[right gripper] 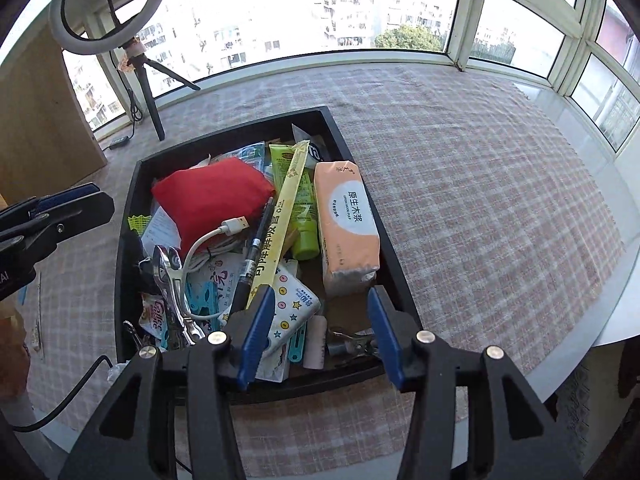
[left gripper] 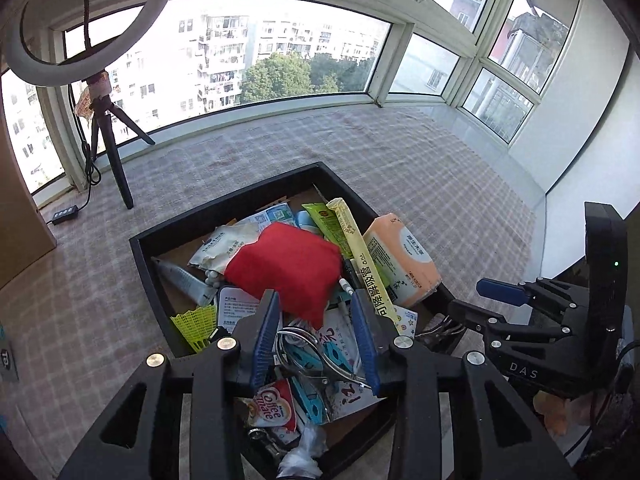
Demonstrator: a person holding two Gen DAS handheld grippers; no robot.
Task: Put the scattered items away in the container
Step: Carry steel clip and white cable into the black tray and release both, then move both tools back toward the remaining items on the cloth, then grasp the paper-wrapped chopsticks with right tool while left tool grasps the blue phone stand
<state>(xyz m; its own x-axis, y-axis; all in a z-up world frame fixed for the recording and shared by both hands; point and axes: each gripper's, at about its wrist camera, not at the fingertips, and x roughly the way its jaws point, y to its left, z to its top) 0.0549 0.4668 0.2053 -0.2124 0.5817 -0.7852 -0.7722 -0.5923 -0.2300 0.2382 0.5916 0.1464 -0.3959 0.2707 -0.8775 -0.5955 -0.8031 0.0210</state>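
Observation:
A black rectangular container (left gripper: 146,264) (right gripper: 124,216) on the checked tablecloth holds several items: a red cloth pouch (left gripper: 286,266) (right gripper: 214,196), an orange tissue pack (left gripper: 402,258) (right gripper: 346,224), a green tube (right gripper: 296,200), a yellow straw packet (left gripper: 362,256) (right gripper: 282,216), a white USB cable (right gripper: 216,240), a black pen (right gripper: 252,256) and metal tongs (left gripper: 316,354) (right gripper: 172,280). My left gripper (left gripper: 316,328) is open and empty above the container's near end. My right gripper (right gripper: 322,320) is open and empty above its near right corner.
A ring light on a black tripod (left gripper: 108,136) (right gripper: 144,76) stands at the back left by the window, its cable and switch (left gripper: 66,214) on the cloth. A brown cardboard panel (right gripper: 44,120) stands at left. The round table edge (right gripper: 608,320) curves at right.

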